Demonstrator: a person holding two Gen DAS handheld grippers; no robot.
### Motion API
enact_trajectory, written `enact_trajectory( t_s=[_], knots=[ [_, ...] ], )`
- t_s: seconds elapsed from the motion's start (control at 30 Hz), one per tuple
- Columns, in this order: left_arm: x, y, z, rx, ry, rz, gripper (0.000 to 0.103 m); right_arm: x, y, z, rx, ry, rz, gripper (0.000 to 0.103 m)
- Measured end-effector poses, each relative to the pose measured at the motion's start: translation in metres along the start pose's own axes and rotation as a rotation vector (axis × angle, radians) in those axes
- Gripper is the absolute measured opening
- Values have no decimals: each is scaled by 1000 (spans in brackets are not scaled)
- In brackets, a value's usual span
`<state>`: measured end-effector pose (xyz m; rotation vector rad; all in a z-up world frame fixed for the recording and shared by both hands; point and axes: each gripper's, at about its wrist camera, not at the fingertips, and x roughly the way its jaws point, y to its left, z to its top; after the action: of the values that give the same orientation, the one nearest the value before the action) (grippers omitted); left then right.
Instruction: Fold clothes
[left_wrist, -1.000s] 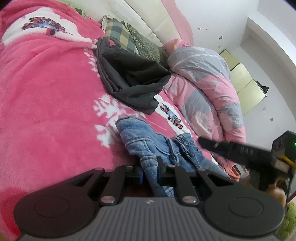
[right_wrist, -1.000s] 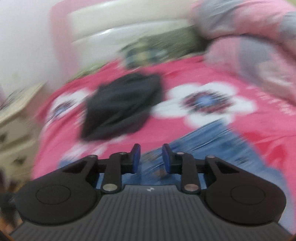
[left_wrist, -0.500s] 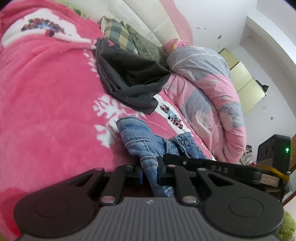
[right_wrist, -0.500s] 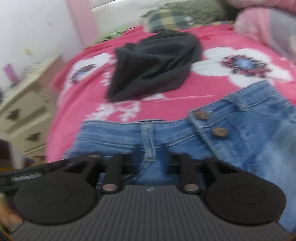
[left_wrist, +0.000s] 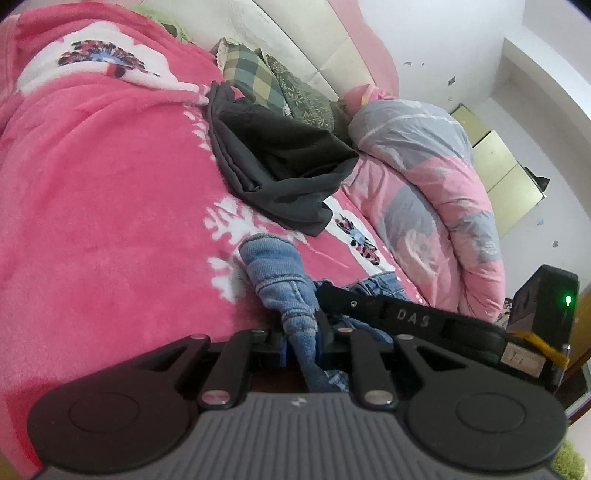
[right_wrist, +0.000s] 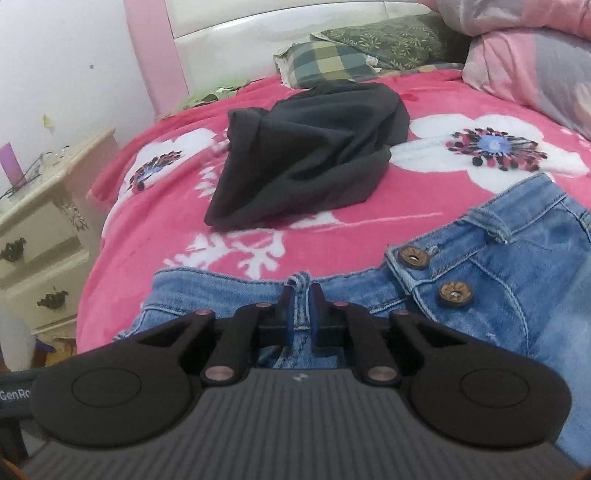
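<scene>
Pink fleece with white flowers covers the bed (right_wrist: 155, 240), which carries everything; a dark grey garment (right_wrist: 306, 162) lies bunched near the checked pillow (right_wrist: 321, 62), well apart from the work; nearer, the blue jeans (right_wrist: 517, 280) lie at the bed's near edge, waistband spread left to right in the right wrist view, two buttons (right_wrist: 456, 293) showing; the left gripper (left_wrist: 301, 332) is pinched tight on a bunched roll of denim that rises between its fingers; the right gripper (right_wrist: 300, 306) is clamped narrow on the waistband, at a belt loop; its long black body crosses the left wrist view just beside the left gripper

What has just changed: the right gripper, which a second ago hung with its blue pads apart above blurred denim, has come down onto the waistband and closed on it, so both ends of the garment are now held; I judge this a two-handed hold fit for lifting, straightening or laying one half over the other, though which fold comes next cannot be told from here

Against the earlier frames: the left gripper has kept its grip on the same roll of denim throughout; the right gripper's body has moved in close beside it; the dark garment has not shifted
</scene>
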<state>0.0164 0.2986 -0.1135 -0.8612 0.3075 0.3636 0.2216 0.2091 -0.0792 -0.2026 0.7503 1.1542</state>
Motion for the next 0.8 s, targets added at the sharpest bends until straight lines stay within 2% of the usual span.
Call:
enact_trajectory(
  t_s=[0.1, 0.27, 0.33, 0.4, 0.5, 0.57, 0.63, 0.67, 0.73, 0.8],
  knots=[
    [-2, -1, 0, 17, -8, -5, 21, -14, -7, 7, 79, 10, 24, 10],
    [-19, 4, 6, -11, -36, 22, 31, -129, -32, -21, 209, -144, -69, 40],
    [-33, 4, 9, -5, -75, 59, 39, -175, -42, -31, 262, -206, -106, 42],
    [-48, 2, 15, 11, -111, 78, 38, -221, -53, -42, 314, -268, -143, 42],
    [-58, -16, 28, 69, -118, 65, 37, -289, -68, -61, 390, -356, -201, 42],
    [-55, -35, 40, 102, -94, 23, 37, -327, -74, -94, 427, -375, -252, 42],
    [-40, -63, 51, 162, -24, -52, 38, -354, -79, -127, 472, -385, -289, 42],
    [-25, -79, 55, 202, 39, -88, 42, -364, -79, -142, 491, -390, -312, 42],
    [10, -106, 57, 264, 164, -150, 42, -380, -76, -170, 525, -408, -344, 42],
    [48, -122, 52, 292, 227, -152, 39, -389, -72, -192, 548, -429, -366, 42]
  ],
)
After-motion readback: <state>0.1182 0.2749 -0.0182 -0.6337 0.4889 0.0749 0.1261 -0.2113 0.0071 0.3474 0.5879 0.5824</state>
